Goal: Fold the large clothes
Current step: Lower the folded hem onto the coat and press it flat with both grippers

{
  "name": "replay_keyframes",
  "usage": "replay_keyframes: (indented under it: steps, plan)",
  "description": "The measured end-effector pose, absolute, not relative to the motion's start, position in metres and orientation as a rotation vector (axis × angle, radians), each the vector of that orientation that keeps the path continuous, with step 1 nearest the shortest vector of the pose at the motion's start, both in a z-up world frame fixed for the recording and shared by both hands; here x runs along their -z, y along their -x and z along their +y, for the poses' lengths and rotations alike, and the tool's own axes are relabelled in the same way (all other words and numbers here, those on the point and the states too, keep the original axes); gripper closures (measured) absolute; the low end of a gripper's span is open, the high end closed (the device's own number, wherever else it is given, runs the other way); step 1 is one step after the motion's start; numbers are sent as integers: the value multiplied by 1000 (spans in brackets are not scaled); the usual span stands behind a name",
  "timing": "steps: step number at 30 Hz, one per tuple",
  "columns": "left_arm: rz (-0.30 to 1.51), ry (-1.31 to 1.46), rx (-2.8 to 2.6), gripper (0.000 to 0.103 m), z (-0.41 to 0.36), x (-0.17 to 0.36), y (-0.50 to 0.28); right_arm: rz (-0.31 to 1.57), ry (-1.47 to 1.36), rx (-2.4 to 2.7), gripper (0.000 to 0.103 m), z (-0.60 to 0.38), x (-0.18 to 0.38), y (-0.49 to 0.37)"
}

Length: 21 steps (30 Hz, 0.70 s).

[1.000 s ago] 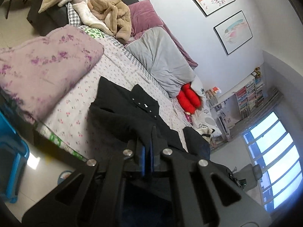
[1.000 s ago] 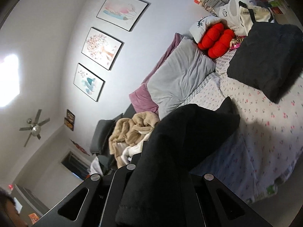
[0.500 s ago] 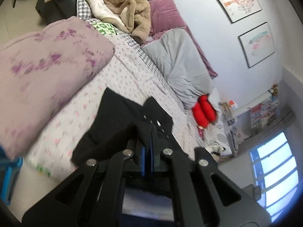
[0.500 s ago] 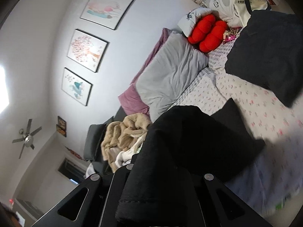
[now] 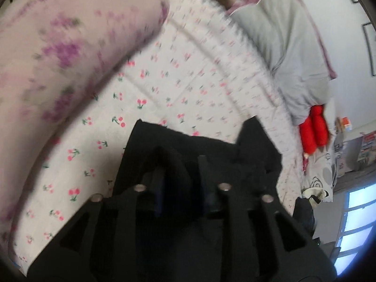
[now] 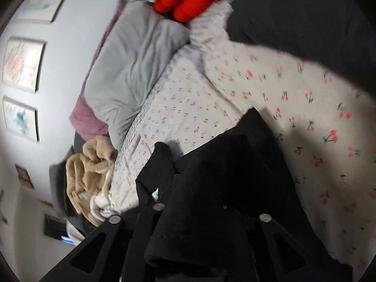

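Note:
A black garment (image 5: 253,155) lies bunched on the cherry-print bed sheet (image 5: 188,82). My left gripper (image 5: 181,162) hangs low over it, and its jaws are opening. A loose fold of the black cloth stands between the left fingers (image 5: 204,164) without being pinched. In the right wrist view the same black garment (image 6: 235,159) drapes over my right gripper (image 6: 206,199) and hides its fingertips. The right jaws are opening too, with cloth still between them. The garment's far corner rests on the sheet (image 6: 305,89).
A pink floral duvet (image 5: 58,47) lies on the left of the bed. A grey pillow (image 5: 289,47) and a red cushion (image 5: 313,131) sit at the head. A beige blanket (image 6: 89,169) is heaped beyond the bed, and a dark folded pile (image 6: 305,11) lies on the sheet.
Both grippers have dropped toward the bed and carried the black garment down onto the sheet. The left jaws, shut on the cloth before, now stand apart.

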<state>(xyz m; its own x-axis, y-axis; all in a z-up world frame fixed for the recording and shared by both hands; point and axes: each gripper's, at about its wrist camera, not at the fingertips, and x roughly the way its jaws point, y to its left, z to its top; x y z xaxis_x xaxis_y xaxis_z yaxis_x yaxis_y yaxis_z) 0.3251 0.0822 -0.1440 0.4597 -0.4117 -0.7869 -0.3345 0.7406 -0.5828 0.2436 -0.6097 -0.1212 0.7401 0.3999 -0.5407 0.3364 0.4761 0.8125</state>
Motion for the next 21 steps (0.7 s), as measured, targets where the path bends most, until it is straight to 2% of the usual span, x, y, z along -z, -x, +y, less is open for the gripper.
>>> replay_keyframes:
  steps: [1, 3, 4, 6, 8, 10, 12, 14, 21]
  plan:
    - [1127, 793, 71, 66, 83, 145, -329, 778, -1116, -31, 74, -616, 125, -247]
    - [1104, 817, 99, 48, 90, 139, -334, 792, -1092, 3, 67, -626, 125, -252]
    - [1091, 825, 108, 43, 94, 134, -336, 795, -1077, 14, 58, -629, 123, -254]
    - [1034, 833, 126, 27, 107, 117, -337, 767, -1036, 30, 48, -637, 115, -254]
    - [974, 843, 127, 21, 123, 101, -336, 707, -1000, 53, 37, -645, 103, -248]
    - [957, 844, 119, 21, 130, 99, -330, 655, -993, 84, 23, -654, 95, -240]
    - [1049, 808, 139, 21, 125, 112, -325, 647, -945, 103, 21, -658, 91, -237]
    - [1098, 769, 175, 21, 116, 128, -316, 718, -827, 86, 21, -649, 94, -245]
    - [1152, 730, 199, 21, 105, 163, -313, 842, -644, -22, 21, -620, 125, -266]
